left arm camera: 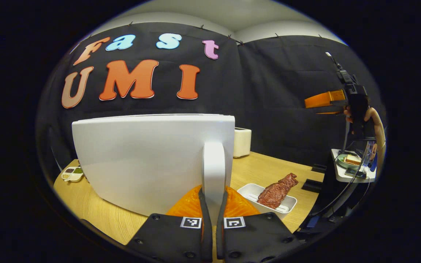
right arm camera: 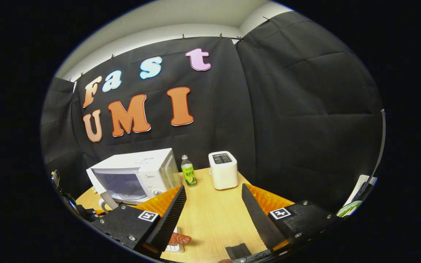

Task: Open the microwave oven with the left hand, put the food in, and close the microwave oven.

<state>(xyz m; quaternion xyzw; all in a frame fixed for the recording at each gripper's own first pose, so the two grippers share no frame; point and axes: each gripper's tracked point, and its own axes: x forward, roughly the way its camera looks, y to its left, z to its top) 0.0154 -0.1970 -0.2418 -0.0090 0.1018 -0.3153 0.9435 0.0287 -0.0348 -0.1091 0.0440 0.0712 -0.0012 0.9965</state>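
The left gripper (left arm camera: 213, 219), at the bottom centre of the left gripper view, was nearly closed, both fingers pinching the upright white door handle (left arm camera: 213, 171) of the microwave oven (left arm camera: 152, 160), whose door filled the middle of the frame. In the right gripper view the same microwave oven (right arm camera: 137, 175) sat at lower left with its door seemingly swung a little ajar. The handle looked rigid and smooth, so a grip low on the bar seemed sound, though it could slip; the door likely swings lightly on its hinge.

The food, a reddish slab of meat (left arm camera: 278, 190) on a white tray (left arm camera: 258, 193), lay right of the handle on the wooden table (left arm camera: 261, 168). It is probably firm and light; lifting by the tray rim looked safest.

The right gripper (right arm camera: 214, 215) gaped wide and held nothing. Beyond it stood a green-labelled bottle (right arm camera: 188, 171) and a white toaster (right arm camera: 223, 170). A logo on the oven's front was too small to read.
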